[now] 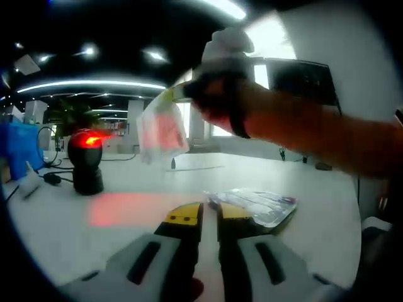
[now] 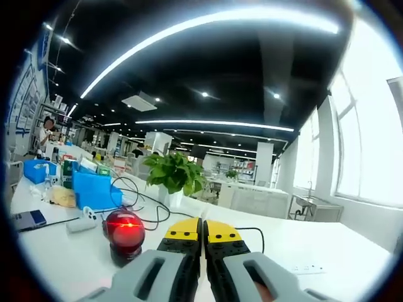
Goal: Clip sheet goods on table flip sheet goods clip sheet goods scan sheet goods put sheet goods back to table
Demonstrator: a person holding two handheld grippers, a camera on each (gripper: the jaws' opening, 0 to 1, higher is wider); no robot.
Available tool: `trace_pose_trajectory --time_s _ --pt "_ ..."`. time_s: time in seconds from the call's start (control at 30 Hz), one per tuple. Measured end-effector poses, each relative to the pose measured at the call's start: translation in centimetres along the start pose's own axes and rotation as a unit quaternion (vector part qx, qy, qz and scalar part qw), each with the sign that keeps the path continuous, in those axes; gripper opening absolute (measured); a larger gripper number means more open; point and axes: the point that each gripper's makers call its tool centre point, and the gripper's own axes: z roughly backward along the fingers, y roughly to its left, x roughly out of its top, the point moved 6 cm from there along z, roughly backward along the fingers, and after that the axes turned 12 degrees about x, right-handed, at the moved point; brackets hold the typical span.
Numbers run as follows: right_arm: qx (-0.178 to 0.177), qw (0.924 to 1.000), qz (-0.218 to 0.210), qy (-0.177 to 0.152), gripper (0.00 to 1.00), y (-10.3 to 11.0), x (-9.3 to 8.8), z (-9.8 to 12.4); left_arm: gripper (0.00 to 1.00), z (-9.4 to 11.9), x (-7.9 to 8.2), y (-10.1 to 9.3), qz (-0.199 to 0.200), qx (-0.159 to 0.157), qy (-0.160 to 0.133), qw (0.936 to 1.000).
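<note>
A small clear packet (image 1: 162, 132) with a pinkish tint is held up in the air above the table (image 1: 315, 233), in front of the scanner (image 1: 86, 160), and it is caught in the scanner's red light. In the left gripper view it hangs from the yellow tips of the right gripper (image 1: 179, 93), which comes in from the right with a person's bare forearm (image 1: 315, 129) behind it; the tips are pinched on the packet's upper edge. In the right gripper view the right gripper's (image 2: 203, 234) own jaws are seen pressed together with barely a gap, but the packet itself cannot be made out between them there.

A second flat packet (image 1: 255, 206), silvery and crinkled, lies on the table just beyond the left gripper (image 1: 210, 217), toward the table's right edge. The left gripper's jaws are held close, with only a narrow slit between the yellow tips, and nothing is gripped in them.

The scanner is a black round-headed unit standing upright near the table's left side, its window glowing red, and a red patch of light (image 1: 129, 209) is thrown on the table beside it. In the right gripper view the scanner (image 2: 124, 234) stands just left of the jaws, with a potted plant (image 2: 174, 175), a blue bin (image 2: 96, 189) and trailing cables (image 2: 141, 198) behind it.
</note>
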Motion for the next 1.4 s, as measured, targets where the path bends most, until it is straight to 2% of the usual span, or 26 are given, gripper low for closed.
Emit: trace_pose_trajectory --time_s 0.2,0.47,0.57,0.73,1.17,1.4 --pt "-0.009 0.9999 0.006 -0.001 0.00 -0.2 -0.5 -1.1 0.03 -0.6 -0.1 0.8 0.002 0.001 -0.002 1.0000" --pt "-0.022 0.9997 -0.010 0.005 0.00 -0.1 -1.5 -1.9 0.03 0.1 0.2 0.1 0.004 0.001 -0.004 1.0000" --pt "-0.029 0.9995 -0.005 0.006 0.00 0.3 -1.7 -2.2 0.03 0.2 0.2 -0.1 0.002 0.003 -0.002 1.0000" --pt "-0.034 0.9994 -0.007 0.005 0.00 0.6 -1.9 -2.7 0.03 0.1 0.1 0.3 0.006 0.008 0.000 1.0000" --pt "-0.055 0.9984 -0.013 0.008 0.00 0.9 -2.6 -2.9 0.03 0.1 -0.1 0.3 0.002 0.011 0.004 0.9999" --pt "-0.053 0.9986 -0.005 0.005 0.00 0.9 -2.0 -2.5 0.03 -0.2 -0.2 0.5 0.003 0.011 0.005 0.9999"
